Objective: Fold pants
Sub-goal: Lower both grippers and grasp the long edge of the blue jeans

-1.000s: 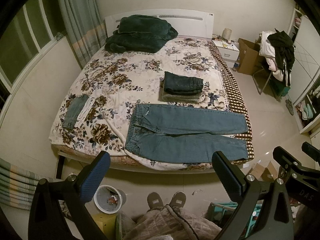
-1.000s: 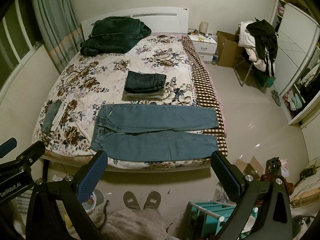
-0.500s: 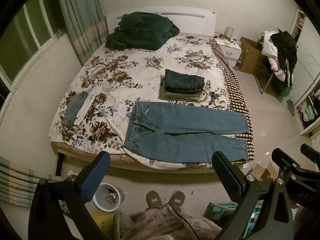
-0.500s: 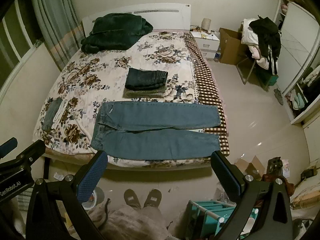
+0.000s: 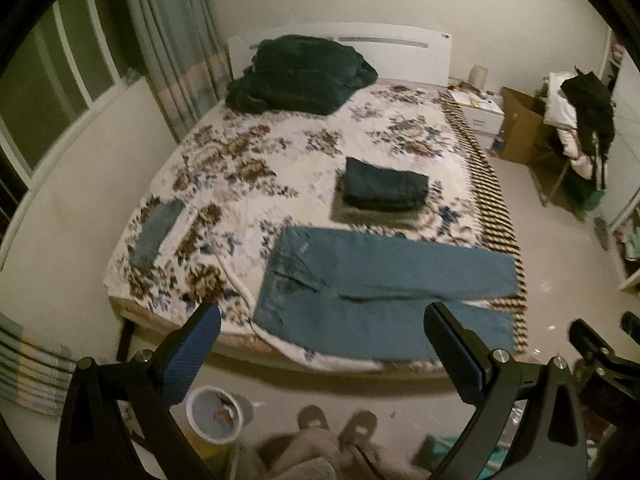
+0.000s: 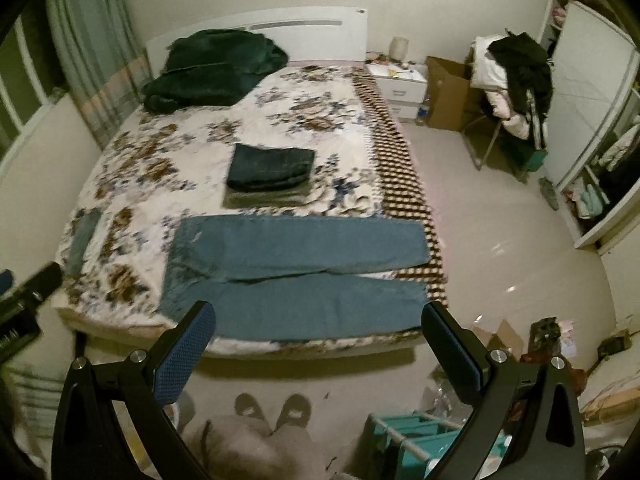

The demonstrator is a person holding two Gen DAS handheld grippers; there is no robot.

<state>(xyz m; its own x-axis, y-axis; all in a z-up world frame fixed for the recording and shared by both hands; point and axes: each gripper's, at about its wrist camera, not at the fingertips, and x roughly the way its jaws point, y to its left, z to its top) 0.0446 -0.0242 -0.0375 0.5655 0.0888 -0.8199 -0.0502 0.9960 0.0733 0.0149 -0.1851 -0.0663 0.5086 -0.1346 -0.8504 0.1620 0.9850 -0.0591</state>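
While both grippers (image 5: 322,354) (image 6: 318,350) gape empty, folded clothes (image 6: 269,174) lie beside jeans (image 6: 296,268).

A: What's diff vs 1 s ago?

B: Both cams are closer to the bed (image 5: 280,184). The jeans (image 5: 384,276) fill more of each view and sit lower in frame. In the left view the left gripper (image 5: 320,320) now has its right fingertip overlapping the near leg; before, both tips were below the bed edge.

A: Right side?

B: Same. The right gripper (image 6: 318,316) has both tips over the near leg now, whereas earlier they sat under the mattress edge. Shoes (image 6: 272,410) show less leg below them.

A: Anything else?

B: Pics are blurrier now, so there's motion. The bin (image 5: 218,414) is closer to the left finger.
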